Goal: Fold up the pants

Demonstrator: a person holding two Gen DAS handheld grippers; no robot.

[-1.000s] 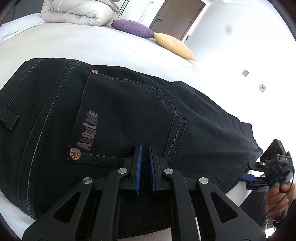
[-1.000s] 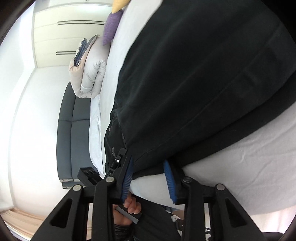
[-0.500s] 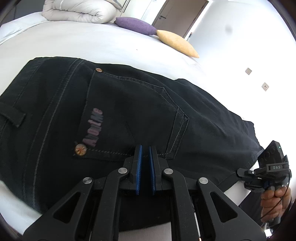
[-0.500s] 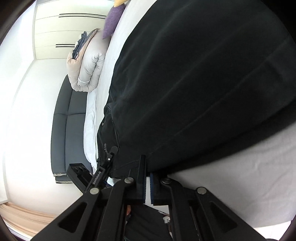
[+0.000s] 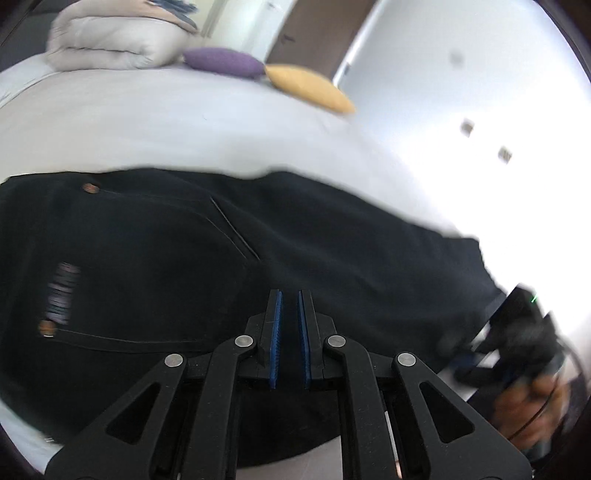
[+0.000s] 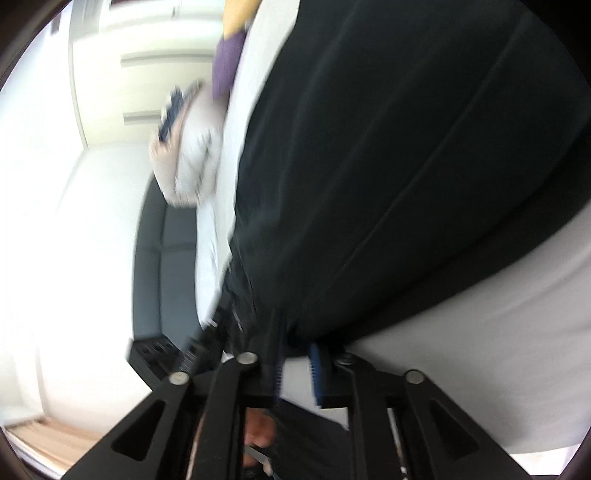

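Black pants (image 5: 207, 266) lie folded on a white bed (image 5: 147, 125), back pocket with rivets and a logo facing up. My left gripper (image 5: 290, 325) is over their near edge, blue pads a narrow gap apart with dark fabric between them. The right gripper shows at the far right of the left wrist view (image 5: 517, 332), at the pants' end. In the right wrist view the pants (image 6: 406, 166) fill the frame, and my right gripper (image 6: 297, 363) is at their edge with its jaws a small gap apart; white sheet shows between them. Both views are blurred.
A folded pale duvet (image 5: 110, 44), a purple cushion (image 5: 221, 61) and a yellow cushion (image 5: 310, 88) lie at the far end of the bed. A dark sofa (image 6: 166, 266) stands beside the bed. A brown door (image 5: 314, 33) is behind.
Both grippers are moving; the views blurred and shifted. The right gripper shut at the pants' edge half a second ago, and its jaws now stand slightly apart. The pants' near edge has moved.
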